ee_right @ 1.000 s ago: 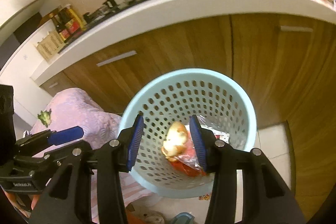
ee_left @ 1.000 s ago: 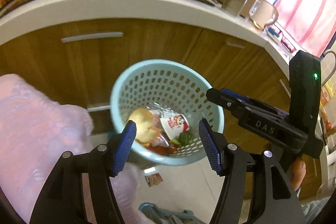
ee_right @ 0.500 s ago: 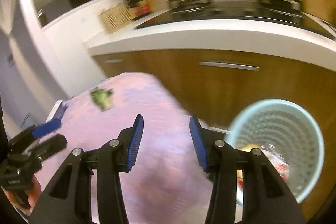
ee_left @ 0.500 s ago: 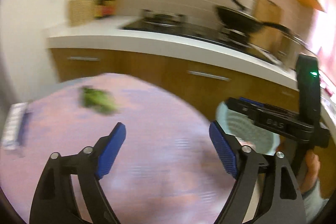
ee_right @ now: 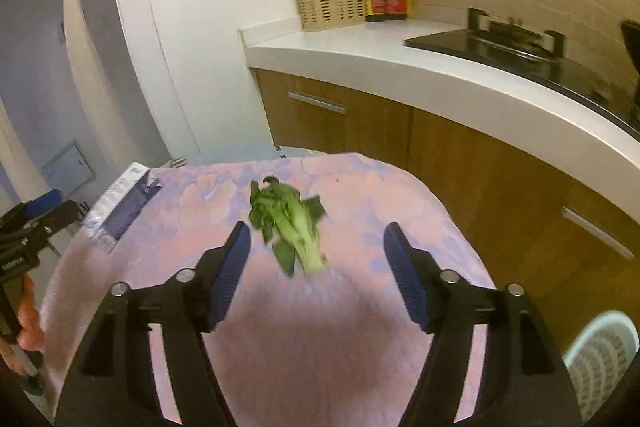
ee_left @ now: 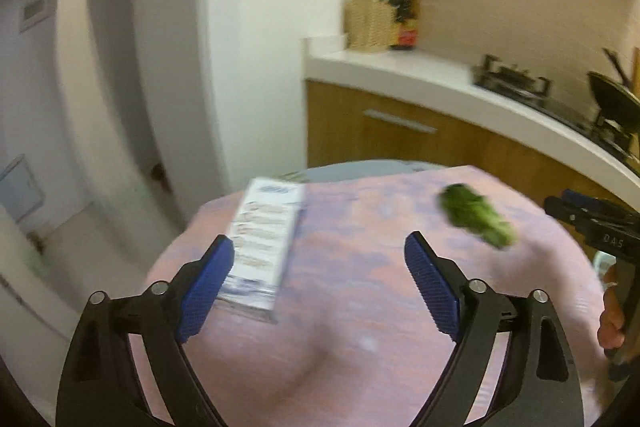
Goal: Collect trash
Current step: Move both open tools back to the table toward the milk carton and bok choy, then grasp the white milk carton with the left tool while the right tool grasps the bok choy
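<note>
Left gripper (ee_left: 320,259): jaws opening, empty; flat packet (ee_left: 262,247) beside its left finger. Right gripper (ee_right: 316,259): jaws opening, empty; leafy greens (ee_right: 290,223) on pink cloth (ee_right: 320,347) just ahead, between fingers.

Both grippers swung away from basket (ee_right: 600,359) to pink cloth (ee_right: 360,307). Left gripper (ee_left: 320,267) jaws opening over white packet (ee_left: 264,247); right gripper (ee_right: 316,259) jaws opening around green leaf (ee_right: 292,223).

Limp green leafy vegetable scrap (ee_right: 290,225), pale stalk end toward camera, lies flat mid pink-covered tabletop (ee_right: 340,339). White-and-blue printed flat packet (ee_left: 262,241) lies near tabletop's left edge. Pale blue perforated plastic basket (ee_right: 600,359) stands low beside tabletop.
</note>
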Available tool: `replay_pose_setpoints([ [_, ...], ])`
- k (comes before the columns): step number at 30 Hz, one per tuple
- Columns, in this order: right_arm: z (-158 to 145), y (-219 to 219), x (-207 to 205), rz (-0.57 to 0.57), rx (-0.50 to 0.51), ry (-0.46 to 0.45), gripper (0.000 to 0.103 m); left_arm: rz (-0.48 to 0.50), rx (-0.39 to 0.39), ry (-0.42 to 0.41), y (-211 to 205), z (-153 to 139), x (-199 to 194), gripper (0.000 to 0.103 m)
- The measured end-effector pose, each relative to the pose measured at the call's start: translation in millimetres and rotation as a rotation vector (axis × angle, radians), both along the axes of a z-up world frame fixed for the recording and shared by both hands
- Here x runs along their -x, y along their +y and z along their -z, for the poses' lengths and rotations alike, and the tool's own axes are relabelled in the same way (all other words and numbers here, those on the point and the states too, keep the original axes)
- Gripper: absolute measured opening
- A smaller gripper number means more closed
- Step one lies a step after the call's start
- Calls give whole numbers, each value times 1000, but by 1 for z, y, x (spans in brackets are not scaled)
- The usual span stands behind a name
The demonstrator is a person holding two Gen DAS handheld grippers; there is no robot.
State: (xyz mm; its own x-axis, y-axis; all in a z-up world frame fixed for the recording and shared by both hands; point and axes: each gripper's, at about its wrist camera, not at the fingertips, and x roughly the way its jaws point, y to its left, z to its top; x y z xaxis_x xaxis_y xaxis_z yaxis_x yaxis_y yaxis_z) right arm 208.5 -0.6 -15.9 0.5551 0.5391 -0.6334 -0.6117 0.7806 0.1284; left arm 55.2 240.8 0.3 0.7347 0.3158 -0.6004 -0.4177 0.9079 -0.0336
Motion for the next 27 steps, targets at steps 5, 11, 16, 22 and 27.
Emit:
replay_pose_setpoints([
  [5,28,26,-26,-2,22,68,71,-83,117,25,49,30,-10,87],
  [11,38,37,-33,-16,77,105,77,-87,156,69,58,55,-16,87],
  [16,47,52,-33,-39,159,113,78,-106,104,144,57,64,-30,75],
  [22,48,54,-31,-30,181,102,78,-128,83,150,56,68,-28,55],
  [27,53,68,-29,-56,242,96,55,-129,47,56,51,55,-14,55],
])
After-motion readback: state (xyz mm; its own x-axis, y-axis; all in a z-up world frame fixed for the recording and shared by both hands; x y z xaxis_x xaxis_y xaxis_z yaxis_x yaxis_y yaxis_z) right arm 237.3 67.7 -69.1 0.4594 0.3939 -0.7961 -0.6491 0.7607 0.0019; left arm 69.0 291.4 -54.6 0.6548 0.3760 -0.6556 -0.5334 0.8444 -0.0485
